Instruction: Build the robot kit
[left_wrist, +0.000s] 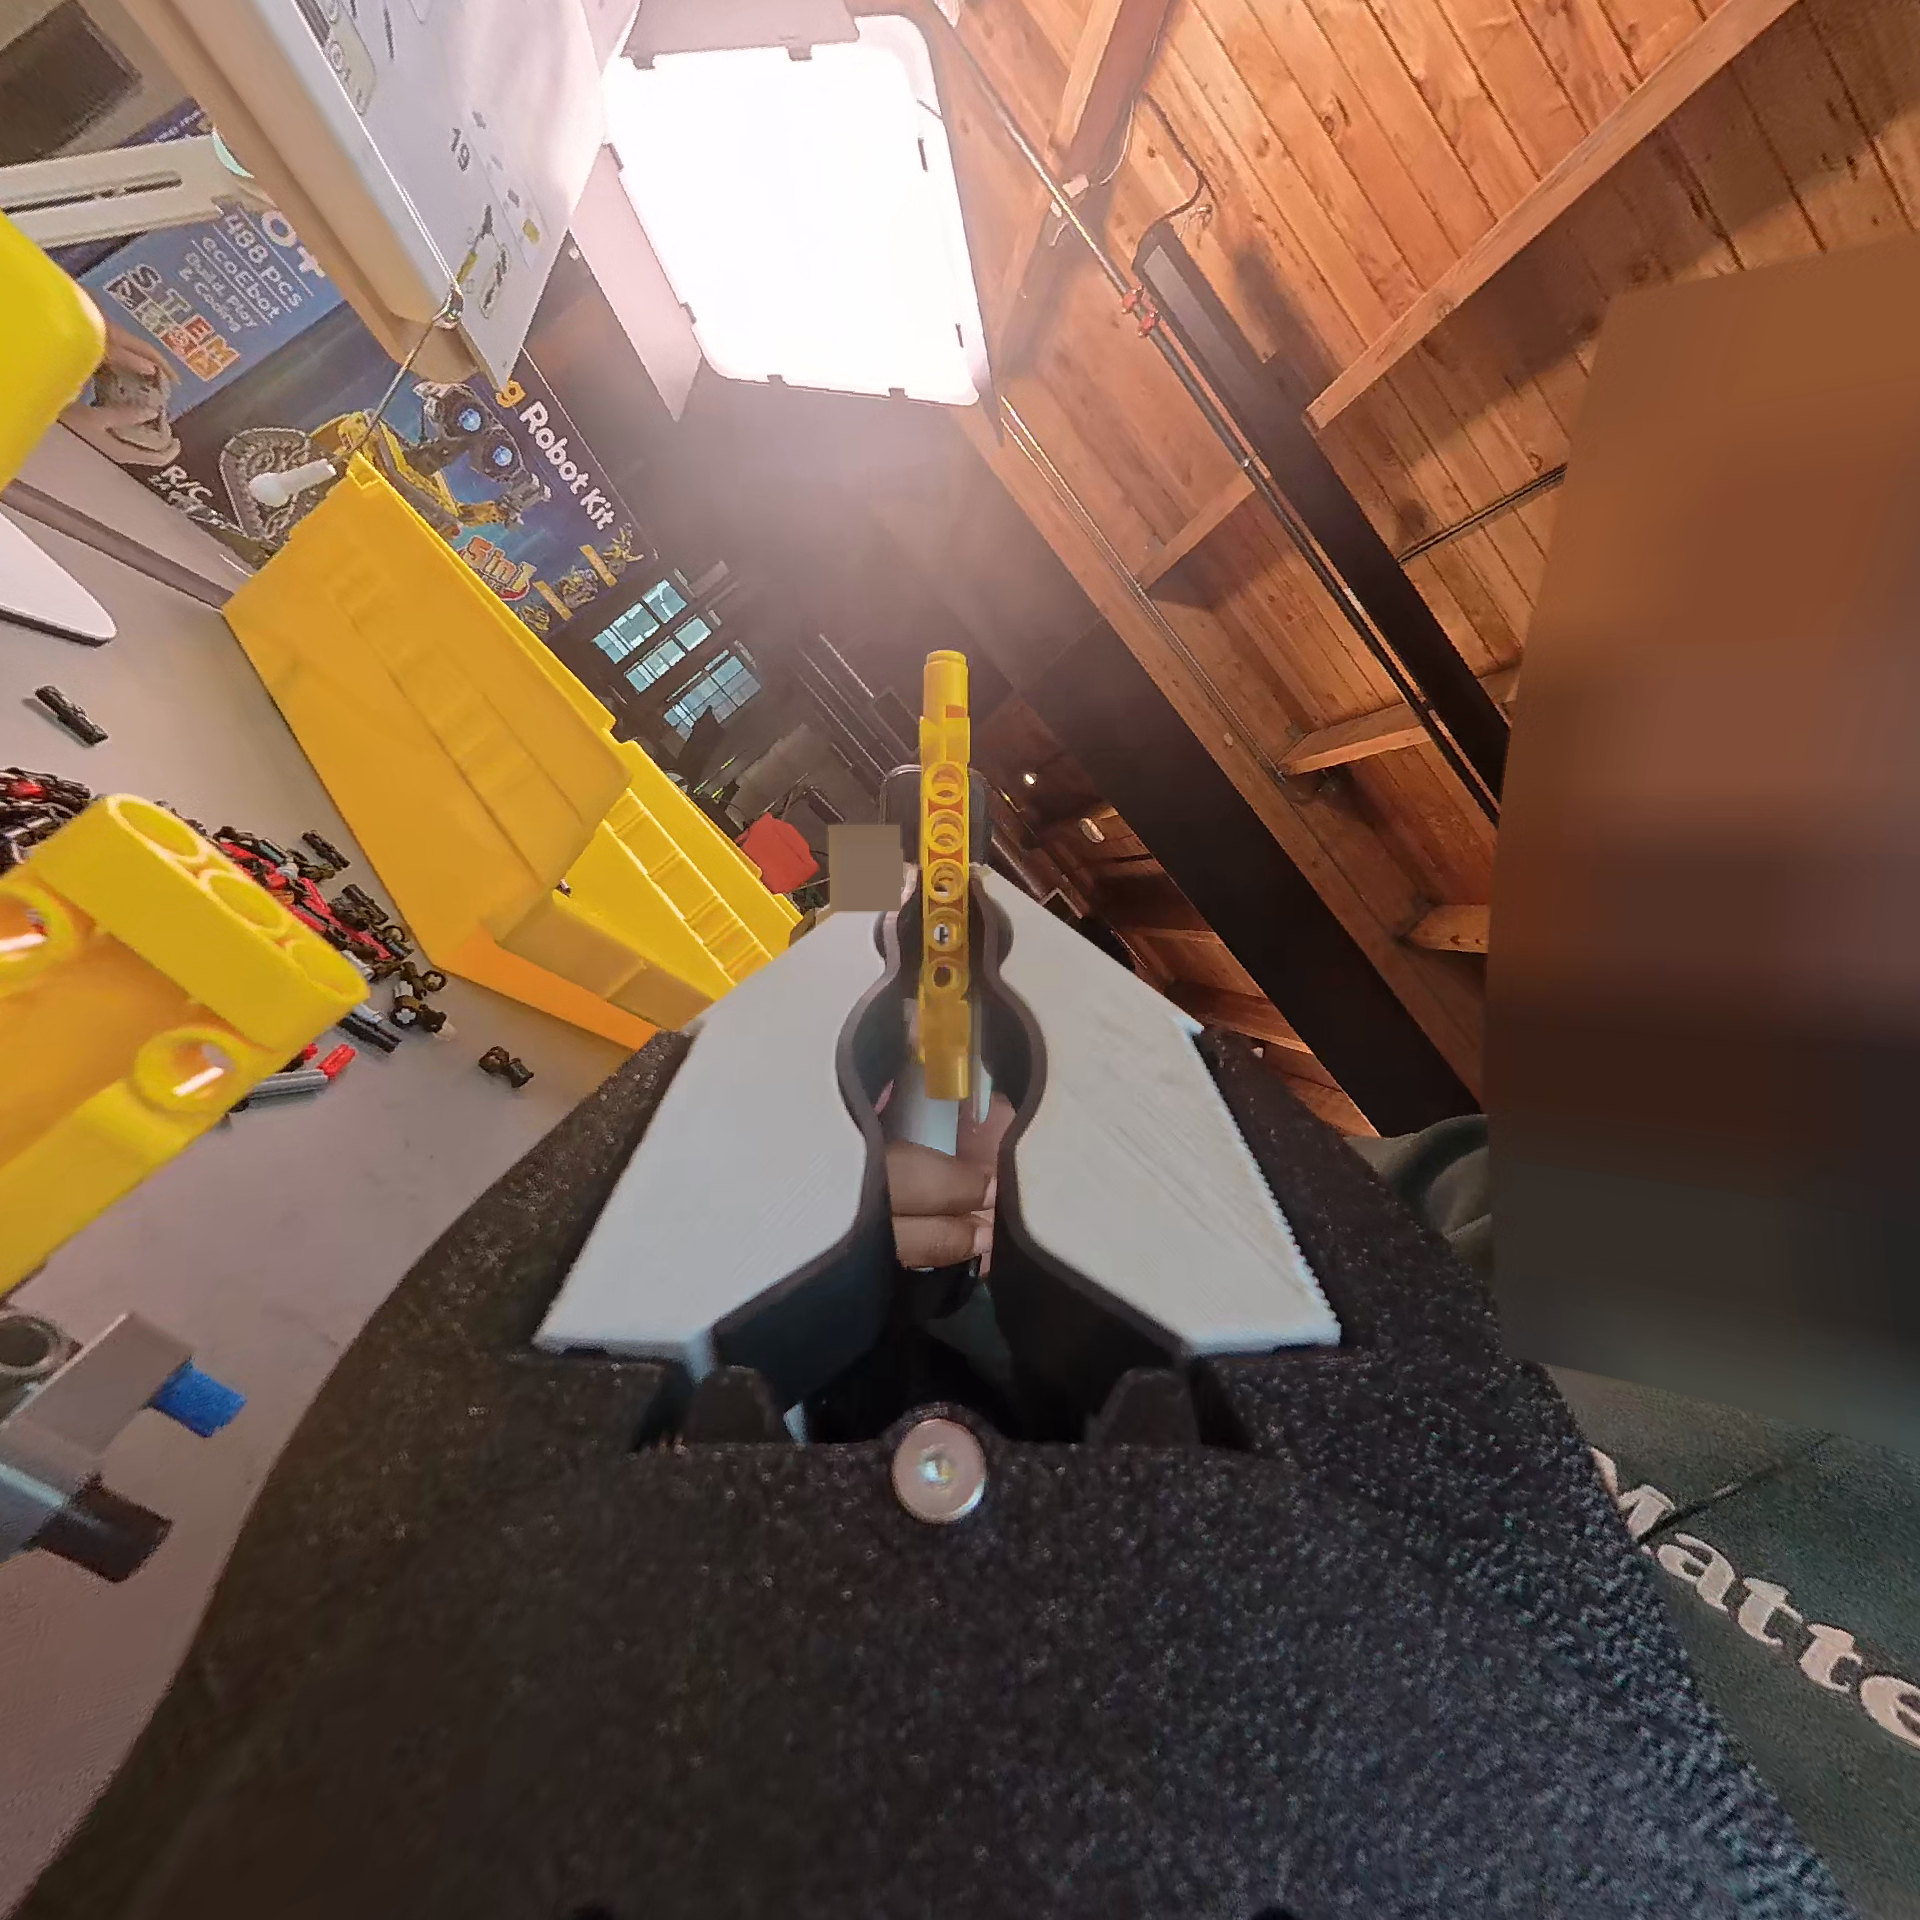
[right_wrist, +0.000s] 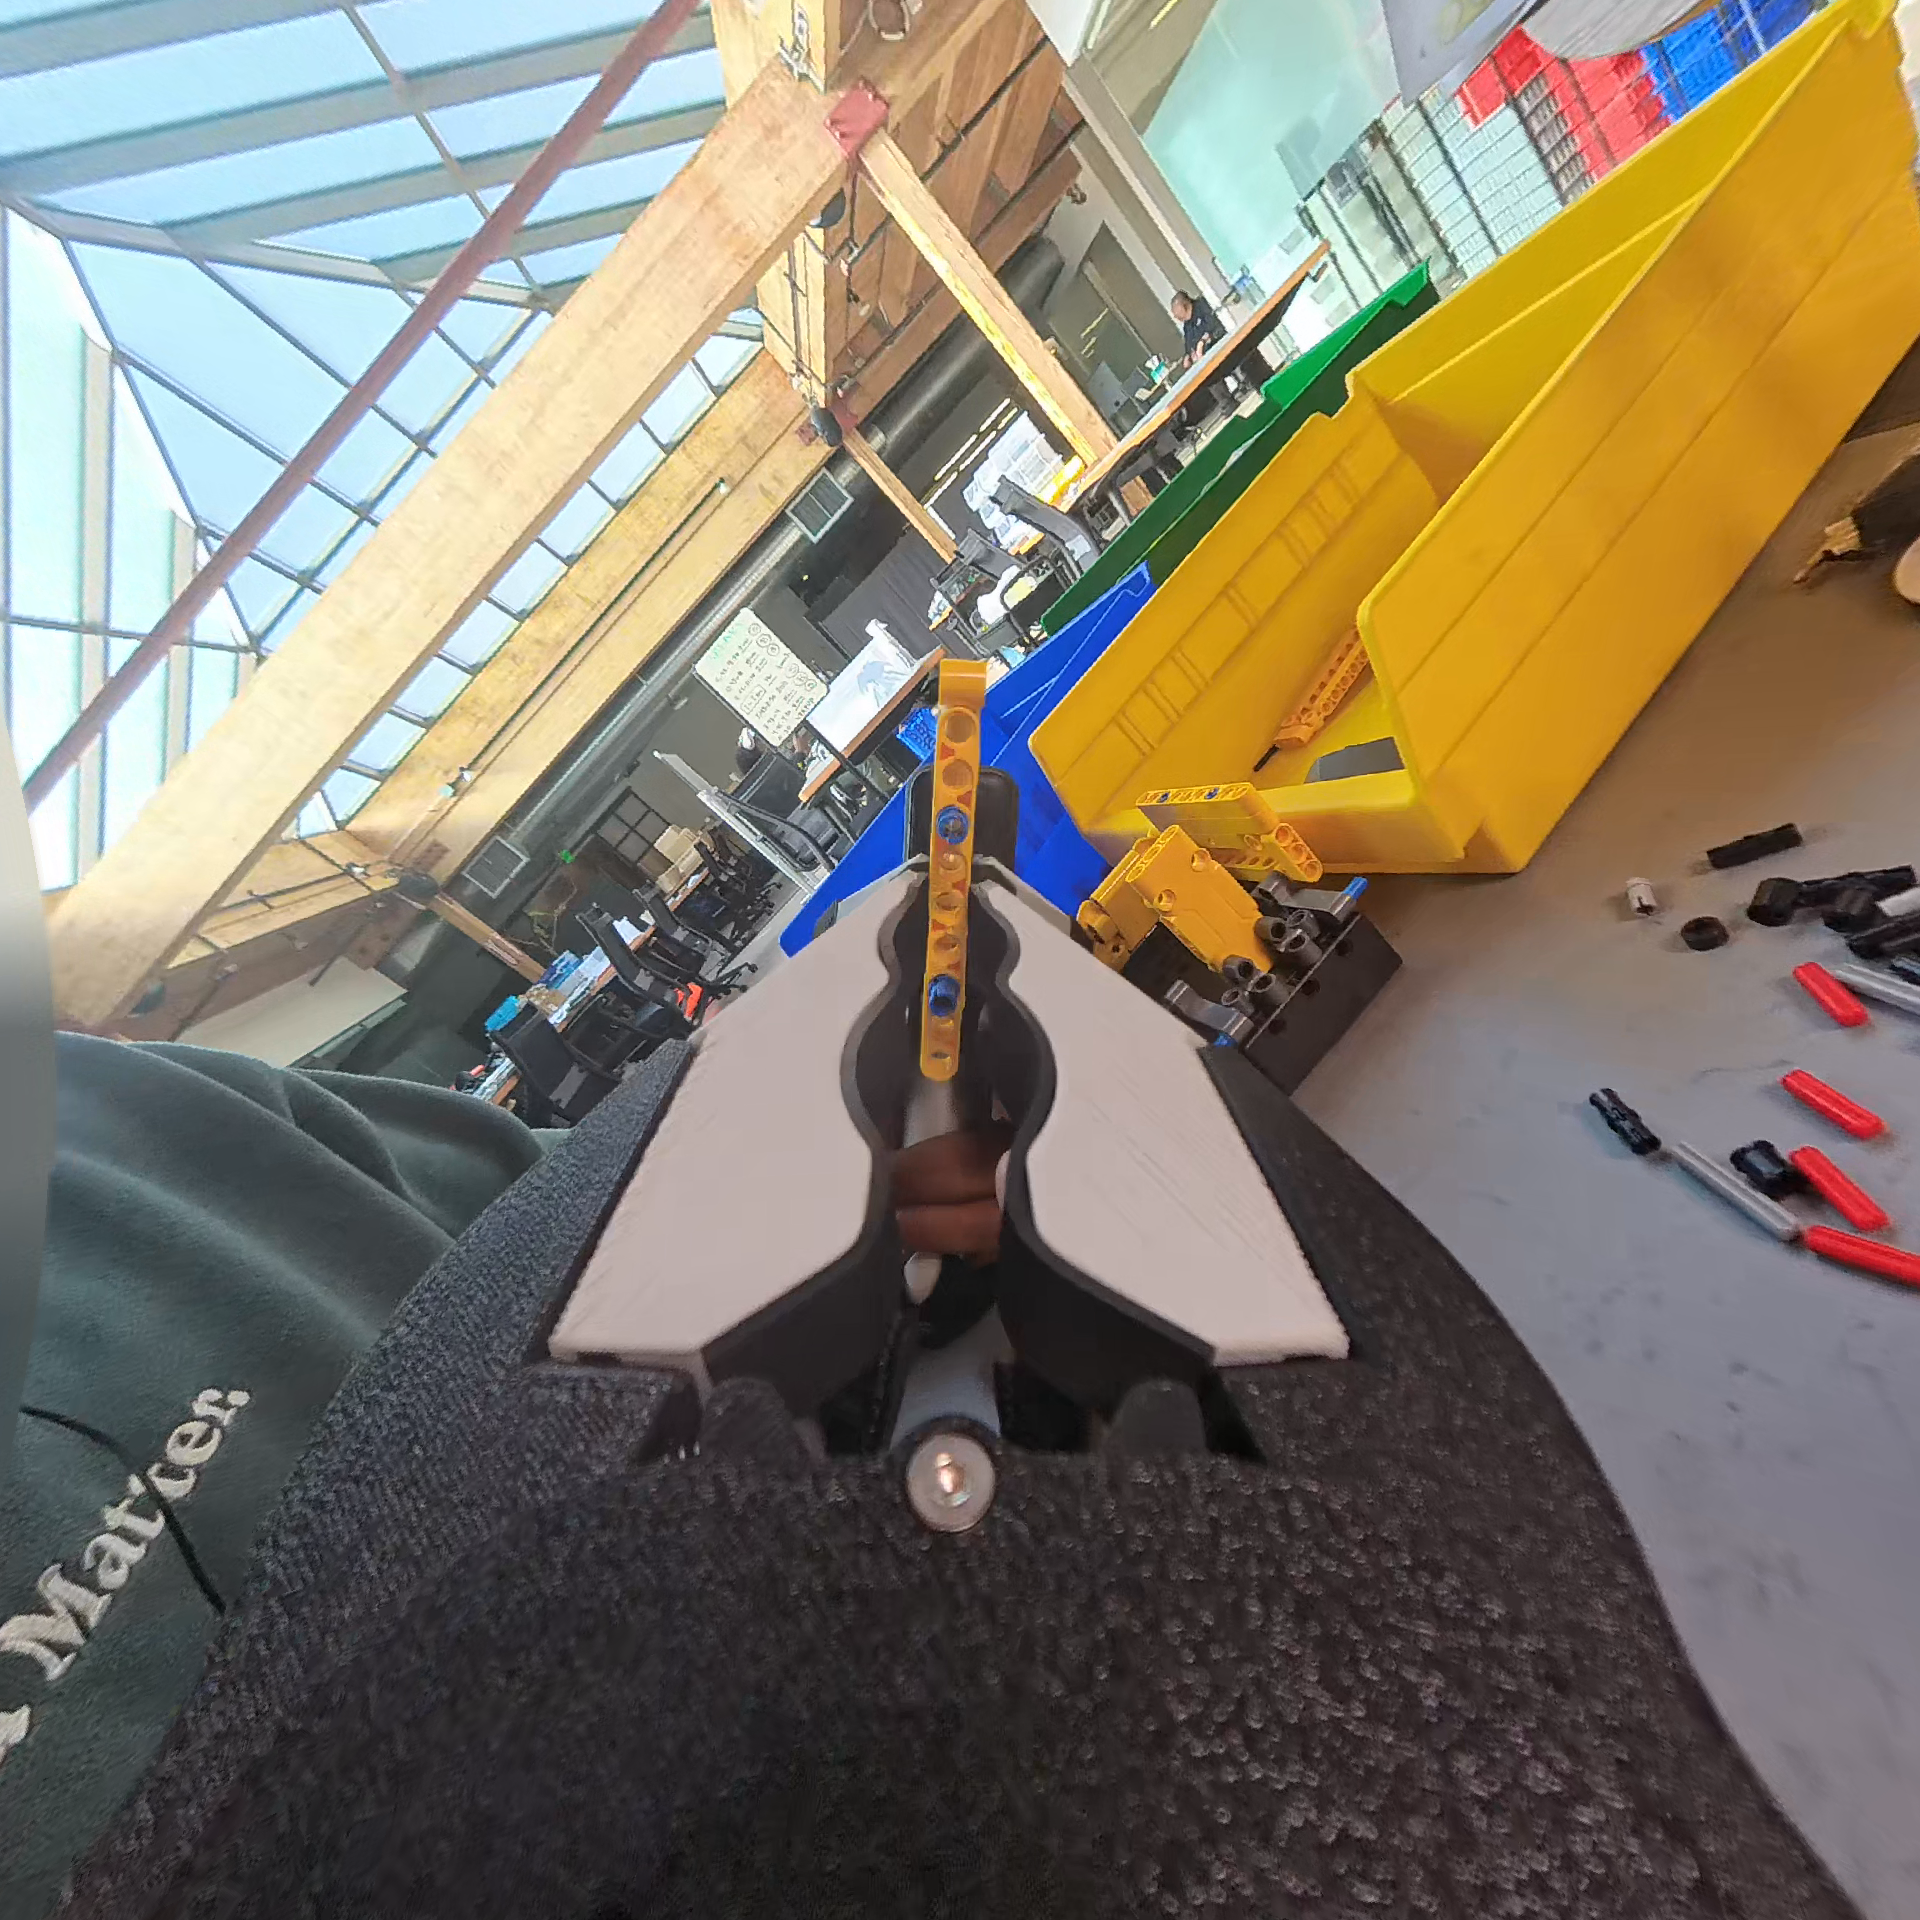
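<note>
My left gripper (left_wrist: 940, 909) is shut on a yellow perforated beam (left_wrist: 945, 831) that stands upright between its white fingers (left_wrist: 758, 1122). My right gripper (right_wrist: 951, 888) is shut on a yellow perforated beam (right_wrist: 951, 883) with two blue pins in it. Both grippers are raised off the grey table and point at each other; behind each beam I see a hand on the other gripper's handle. I cannot tell whether both hold the same beam. A yellow and grey brick assembly (right_wrist: 1216, 914) sits on the table right of my right gripper and looms blurred at the left of the left wrist view (left_wrist: 156, 997).
Yellow bins (left_wrist: 416, 675) (right_wrist: 1558, 582) stand on the table, with a blue bin (right_wrist: 1039, 748) and a green bin (right_wrist: 1247, 457) behind. Small black pins (left_wrist: 312, 904) and red and grey axles (right_wrist: 1829, 1205) lie scattered. A kit box (left_wrist: 499, 447) stands behind. A person's green sweatshirt (right_wrist: 208, 1247) is close. The grippers are tip to tip, or close to it.
</note>
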